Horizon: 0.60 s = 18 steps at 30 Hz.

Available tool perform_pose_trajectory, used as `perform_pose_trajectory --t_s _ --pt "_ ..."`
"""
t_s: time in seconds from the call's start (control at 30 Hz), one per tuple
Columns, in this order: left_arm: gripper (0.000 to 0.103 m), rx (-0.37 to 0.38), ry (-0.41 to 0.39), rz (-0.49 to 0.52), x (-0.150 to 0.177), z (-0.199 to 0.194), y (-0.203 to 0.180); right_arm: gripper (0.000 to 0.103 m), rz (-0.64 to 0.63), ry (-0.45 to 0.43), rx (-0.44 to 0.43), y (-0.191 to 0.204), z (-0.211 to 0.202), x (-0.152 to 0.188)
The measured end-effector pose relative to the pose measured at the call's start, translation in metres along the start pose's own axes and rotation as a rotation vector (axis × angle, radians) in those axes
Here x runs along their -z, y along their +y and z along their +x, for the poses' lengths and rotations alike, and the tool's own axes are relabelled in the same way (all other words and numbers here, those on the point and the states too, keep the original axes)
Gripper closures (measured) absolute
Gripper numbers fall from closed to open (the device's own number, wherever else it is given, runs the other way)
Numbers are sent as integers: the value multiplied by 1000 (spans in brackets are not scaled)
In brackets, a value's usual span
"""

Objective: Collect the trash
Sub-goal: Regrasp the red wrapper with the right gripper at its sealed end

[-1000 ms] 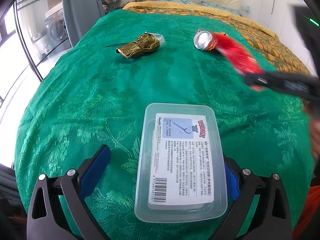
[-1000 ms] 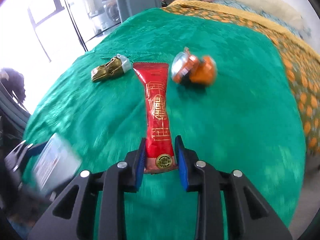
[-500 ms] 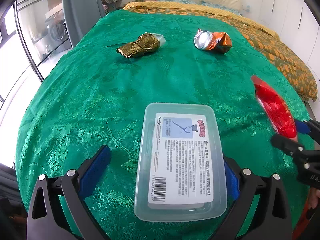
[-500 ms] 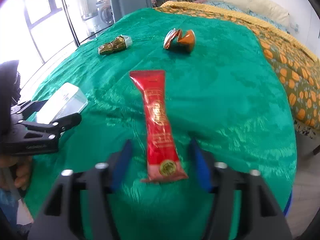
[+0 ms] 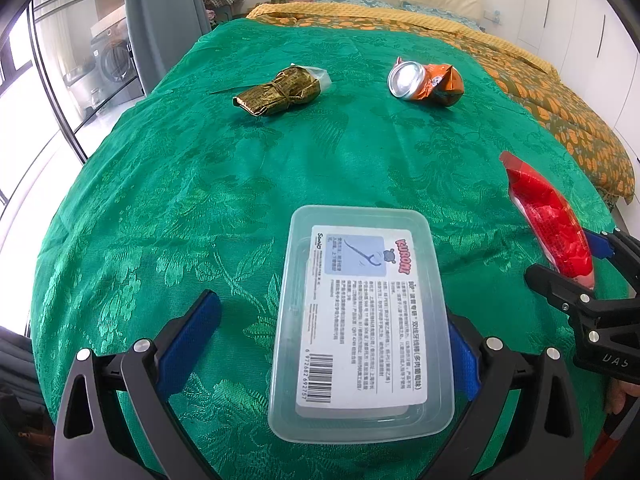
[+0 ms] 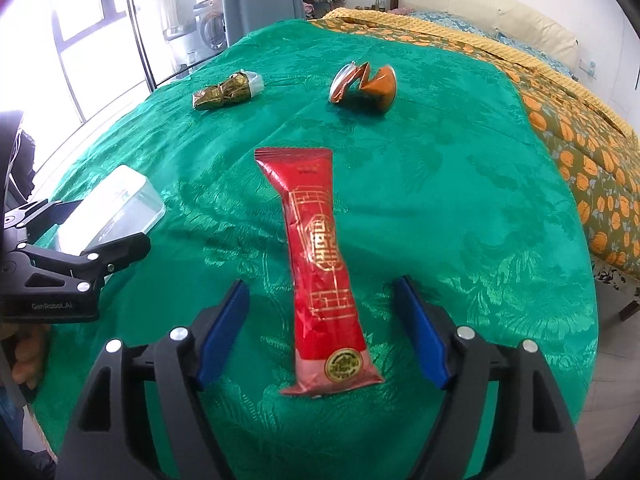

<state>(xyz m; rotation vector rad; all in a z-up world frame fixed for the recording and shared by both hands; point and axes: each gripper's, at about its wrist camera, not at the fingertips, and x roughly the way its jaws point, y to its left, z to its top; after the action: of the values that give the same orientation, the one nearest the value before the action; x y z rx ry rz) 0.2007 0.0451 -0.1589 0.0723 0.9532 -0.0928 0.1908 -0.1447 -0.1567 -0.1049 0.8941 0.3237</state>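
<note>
Here, on the green bedspread (image 6: 460, 200), lie three bits of trash: one red wrapper (image 6: 320, 264) near the front edge, one gold wrapper (image 5: 276, 91) and one crushed can (image 5: 424, 82) farther back. The right tongs (image 6: 322, 322) are opening, pads clear of the red wrapper between them. The left tongs (image 5: 332, 334) straddle one plastic box (image 5: 360, 312); whether they pinch it cannot be told. Only the left view shows the box label.

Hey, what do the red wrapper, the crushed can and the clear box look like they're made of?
Red wrapper: probably glossy plastic or foil film, going by its sheen, creases and gold print. Crushed can: thin metal, likely aluminium, with a shiny silver end and a dented orange body. Clear box: see-through, slightly frosted plastic carrying a printed paper label.
</note>
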Motion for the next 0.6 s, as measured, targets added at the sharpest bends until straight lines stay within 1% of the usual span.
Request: perform_pose_trajectory --t_s 0.6 --pt "6 -2 0 0 0 0 0 28 0 0 -4 0 0 1"
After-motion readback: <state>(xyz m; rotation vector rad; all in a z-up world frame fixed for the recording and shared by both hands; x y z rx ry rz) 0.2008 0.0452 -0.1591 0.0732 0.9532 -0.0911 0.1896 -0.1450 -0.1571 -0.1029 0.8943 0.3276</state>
